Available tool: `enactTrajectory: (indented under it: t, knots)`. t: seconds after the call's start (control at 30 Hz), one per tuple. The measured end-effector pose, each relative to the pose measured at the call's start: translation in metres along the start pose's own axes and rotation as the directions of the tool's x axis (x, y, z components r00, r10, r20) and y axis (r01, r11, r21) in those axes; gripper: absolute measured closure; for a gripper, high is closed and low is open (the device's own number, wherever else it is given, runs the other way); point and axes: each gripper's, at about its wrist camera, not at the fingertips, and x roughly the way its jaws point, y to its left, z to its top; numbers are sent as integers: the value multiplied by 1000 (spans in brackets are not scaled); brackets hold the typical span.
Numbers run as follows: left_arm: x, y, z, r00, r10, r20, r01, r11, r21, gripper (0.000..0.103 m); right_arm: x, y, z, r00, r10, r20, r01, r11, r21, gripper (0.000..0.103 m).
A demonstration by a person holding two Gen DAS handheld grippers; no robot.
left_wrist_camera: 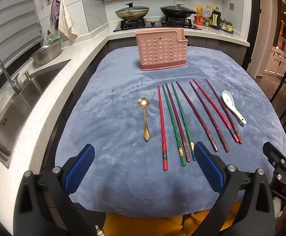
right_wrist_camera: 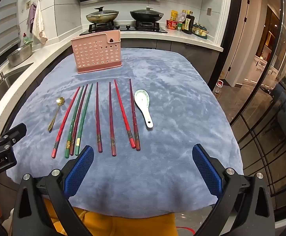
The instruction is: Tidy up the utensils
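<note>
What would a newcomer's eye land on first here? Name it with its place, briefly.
First, the row of eight chopsticks in red, green and maroon, laid side by side on the blue cloth. Flanking it are a gold spoon on the left and a white ceramic spoon on the right. Behind them, the pink perforated holder stands upright at the cloth's far edge.

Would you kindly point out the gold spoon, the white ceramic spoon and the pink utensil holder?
gold spoon (left_wrist_camera: pixel 142 102): left wrist view, on its flower-shaped bowl.
white ceramic spoon (right_wrist_camera: pixel 142 99): right wrist view, on its bowl.
pink utensil holder (left_wrist_camera: pixel 160 49): left wrist view, on its perforated front wall.
</note>
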Motion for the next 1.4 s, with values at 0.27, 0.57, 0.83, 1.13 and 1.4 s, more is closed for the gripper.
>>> enactTrajectory:
  t: [0.27,0.57,0.83,1.13,1.4]
  knots:
    - [-2,-3,-2,1000,6,-1,-6,1000,-1,7,-1,0,0,1000,-2,-1,2,1000,0,7]
    - [-2,-3,-1,1000,-4,6,4,1000,7,7,0,-1,-2,1000,-3,0,3,1000,0,7]
    - [-6,-4,-1,1000,3,12,-3,1000,19,7,-3,0,-1,1000,-6,3,6,1000,1,7]
    - [-6,-4,-2,1000,-10,7,10,1000,15,7,-3,-1,-2,1000,-4,5,4,1000,2,7]
    - [-5,-4,-2,1000,-13,7,13,1000,15,7,-2,-1,-1,1000,-4,5,4,1000,2,7]
